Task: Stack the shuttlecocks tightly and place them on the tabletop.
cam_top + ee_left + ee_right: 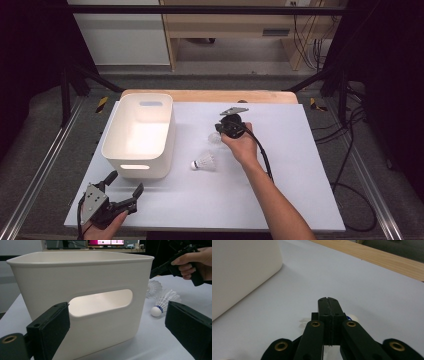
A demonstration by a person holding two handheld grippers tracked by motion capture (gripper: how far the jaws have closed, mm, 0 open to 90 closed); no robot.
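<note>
The right hand-held gripper point(223, 131) sits out over the middle of the white tabletop point(300, 200), just to the right of the white bin point(141, 135). Its jaws are pressed flat together; in the right gripper view the two black pads point(328, 305) meet along a thin seam. I cannot tell whether anything is pinched between them. Right under its tip lies a clear-skirted shuttlecock point(215, 137), and that same view shows a white cork knob point(352, 317) peeking out beside the closed jaws, with a pale bit of skirt on the other side.

A second shuttlecock point(203, 162), white-feathered with a blue band at its cork, lies on its side on the tabletop, a little nearer the person, just beside the bin's near right corner and apart from the first one. The left gripper view catches both of them past the bin's right edge point(163, 304).

The left hand-held gripper point(125, 192) rests low at the near left corner of the tabletop, jaws spread wide with nothing in them, pointing at the bin's handle cut-out point(100, 302).
</note>
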